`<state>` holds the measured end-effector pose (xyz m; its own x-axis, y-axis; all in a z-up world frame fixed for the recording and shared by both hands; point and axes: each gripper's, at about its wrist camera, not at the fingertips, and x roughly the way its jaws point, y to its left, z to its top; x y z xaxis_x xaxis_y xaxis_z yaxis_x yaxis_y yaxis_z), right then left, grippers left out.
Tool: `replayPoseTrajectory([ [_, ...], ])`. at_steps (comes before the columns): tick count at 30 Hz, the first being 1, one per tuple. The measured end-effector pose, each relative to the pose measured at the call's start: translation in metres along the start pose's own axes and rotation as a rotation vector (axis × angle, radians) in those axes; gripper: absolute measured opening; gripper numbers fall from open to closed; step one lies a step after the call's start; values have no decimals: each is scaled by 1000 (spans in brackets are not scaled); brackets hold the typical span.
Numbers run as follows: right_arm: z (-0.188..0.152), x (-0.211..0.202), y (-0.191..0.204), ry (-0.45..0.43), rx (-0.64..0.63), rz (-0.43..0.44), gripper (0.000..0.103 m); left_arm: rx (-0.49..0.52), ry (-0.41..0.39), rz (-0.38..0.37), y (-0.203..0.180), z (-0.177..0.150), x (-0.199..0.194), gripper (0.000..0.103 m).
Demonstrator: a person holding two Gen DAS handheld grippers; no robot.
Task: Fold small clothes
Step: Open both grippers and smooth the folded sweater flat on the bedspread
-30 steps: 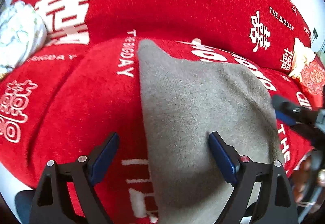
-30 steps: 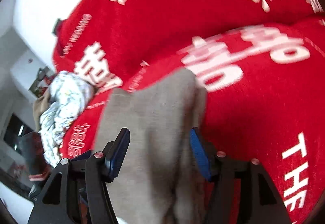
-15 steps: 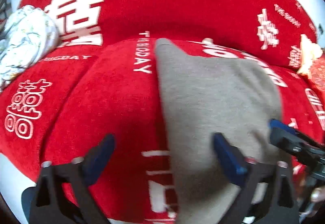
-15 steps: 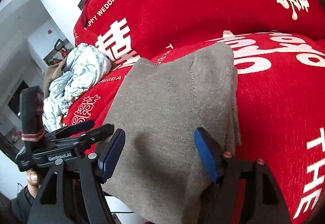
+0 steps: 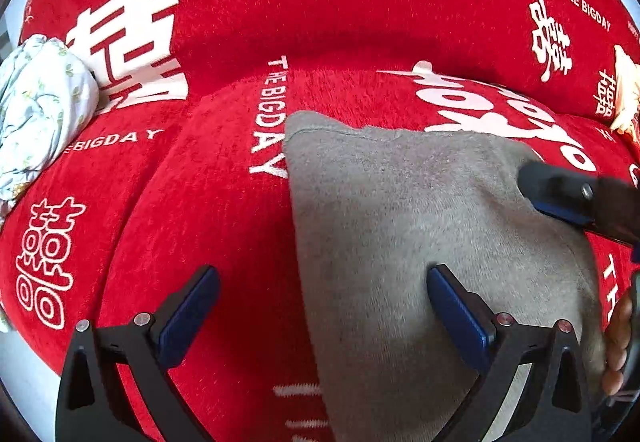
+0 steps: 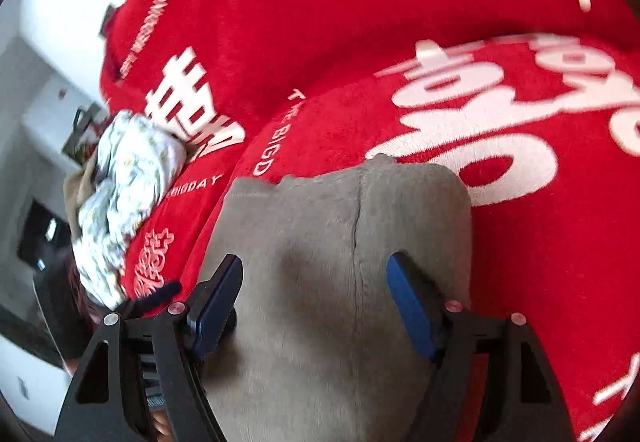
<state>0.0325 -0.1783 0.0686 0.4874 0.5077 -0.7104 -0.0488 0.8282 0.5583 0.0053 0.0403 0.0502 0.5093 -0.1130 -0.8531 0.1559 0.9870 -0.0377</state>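
A grey folded garment [image 5: 420, 234] lies flat on the red sofa cover [image 5: 320, 1]. My left gripper [image 5: 324, 302] stands wide open over its left edge, one finger above the red cover and the other above the grey cloth, with nothing pinched. My right gripper [image 5: 576, 201] reaches in over the garment's far right corner. In the right wrist view the right gripper [image 6: 314, 298] hovers over the grey garment [image 6: 340, 234]. Its jaws are opening, with the cloth below them and the pads not pressing on it.
A crumpled white floral cloth [image 5: 40, 113] sits at the sofa's left end and also shows as a floral bundle [image 6: 128, 193]. A cream item [image 5: 624, 93] lies at the far right. A hand's fingers [image 5: 618, 342] show at the right edge. The sofa back rises behind.
Both grippers' jaws have spread wider. In the left wrist view the right gripper has come further in over the garment's right side. The garment lies released and flat.
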Motion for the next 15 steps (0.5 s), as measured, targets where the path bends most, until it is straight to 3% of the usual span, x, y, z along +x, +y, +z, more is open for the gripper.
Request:
replayPoseTrajectory([
  [4,-5,-9,7,-15,-18,-8,78,-20,0,-14,6,-3,-4,103],
  [11,-67,-49,29,-84,-132,75,80,-6,-43,9,4,-23,-28,103],
  [15,-96,-45,31,-70,-194,21,80,-9,-50,11,4,-34,-35,103],
])
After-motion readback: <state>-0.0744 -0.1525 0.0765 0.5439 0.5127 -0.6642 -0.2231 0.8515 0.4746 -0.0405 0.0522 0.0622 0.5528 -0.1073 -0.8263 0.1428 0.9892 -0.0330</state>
